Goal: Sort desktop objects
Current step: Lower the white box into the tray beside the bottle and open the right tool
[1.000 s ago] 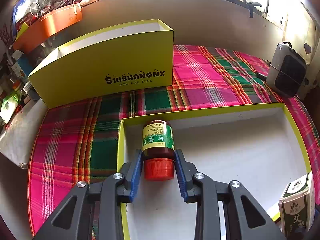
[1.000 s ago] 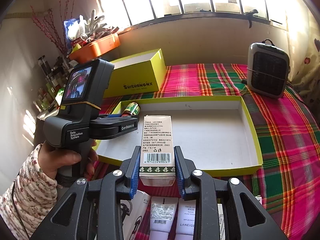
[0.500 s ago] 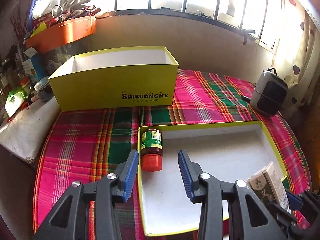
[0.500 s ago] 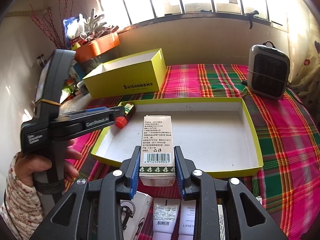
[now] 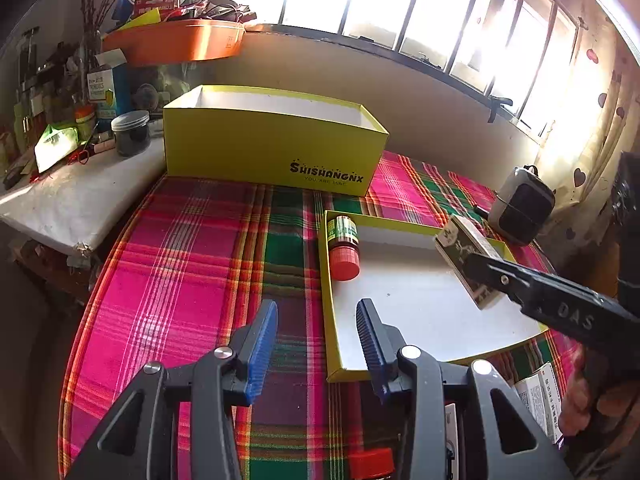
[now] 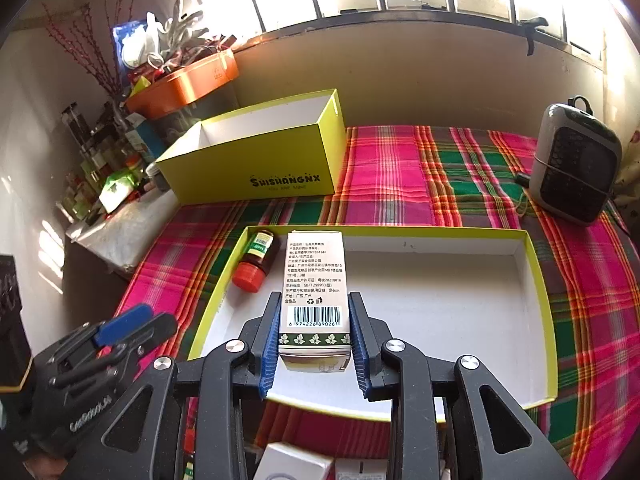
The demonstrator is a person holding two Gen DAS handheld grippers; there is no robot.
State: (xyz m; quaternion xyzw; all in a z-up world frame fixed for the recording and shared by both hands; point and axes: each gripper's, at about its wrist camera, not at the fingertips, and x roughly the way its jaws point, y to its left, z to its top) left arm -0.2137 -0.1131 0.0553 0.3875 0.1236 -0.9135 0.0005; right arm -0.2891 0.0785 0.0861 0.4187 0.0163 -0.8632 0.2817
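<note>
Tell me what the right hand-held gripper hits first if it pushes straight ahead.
Probably the white floor of the shallow yellow tray: the right hand-held gripper holds the carton over it, beside the red-capped bottle. Height above the floor is unclear.

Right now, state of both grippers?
Left gripper: open, holding nothing.
Right gripper: shut on the white carton, held over the shallow yellow tray.

One bottle [image 6: 256, 261], one carton [image 6: 315, 292], two yellow boxes [image 6: 256, 160] [image 6: 536, 280].
</note>
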